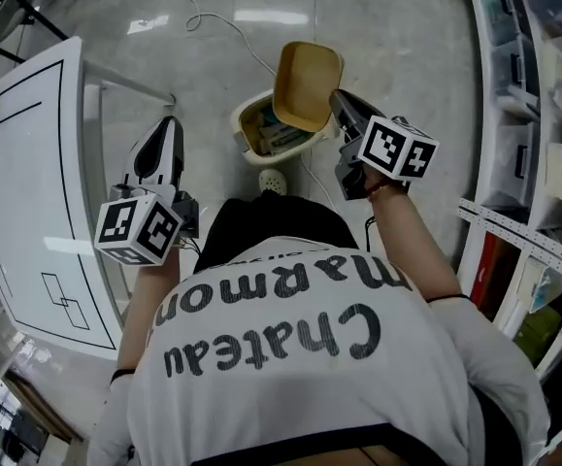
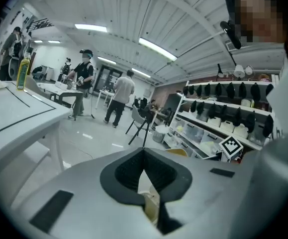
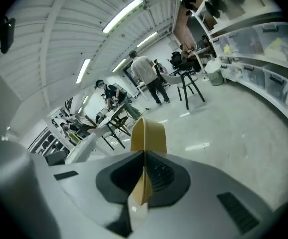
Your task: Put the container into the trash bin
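Tan and shallow, the container [image 1: 305,85] is clamped by its rim in the right gripper [image 1: 337,105], whose 2 jaws press on the thin wall from either side. In the right gripper view the container [image 3: 148,133] stands edge-on, rising straight out of the closed right gripper [image 3: 144,158]. From the head view it is tilted up on its edge with its hollow side turned toward the camera, held in the air, and it overlaps the right rim of the cream trash bin [image 1: 245,129] that stands on the pale floor [image 1: 407,37]. It is not inside the bin, which already holds some paper or packaging [image 1: 276,136]. The left gripper [image 1: 169,129] hangs lower at the person's left side, well apart from the bin and beside the edge of a white table [image 1: 28,192] marked with black lines. In the left gripper view the left gripper [image 2: 144,153] has its jaws drawn together tip to tip with nothing pinched between them. A bottle [image 2: 21,71] of yellowish liquid stands on the table [image 2: 14,118] in that view, and 2 people [image 2: 84,73] stand farther back in the room. Shelving [image 1: 523,115] with bins lines the right side, and a thin cable [image 1: 213,22] trails across the floor beyond the trash bin.
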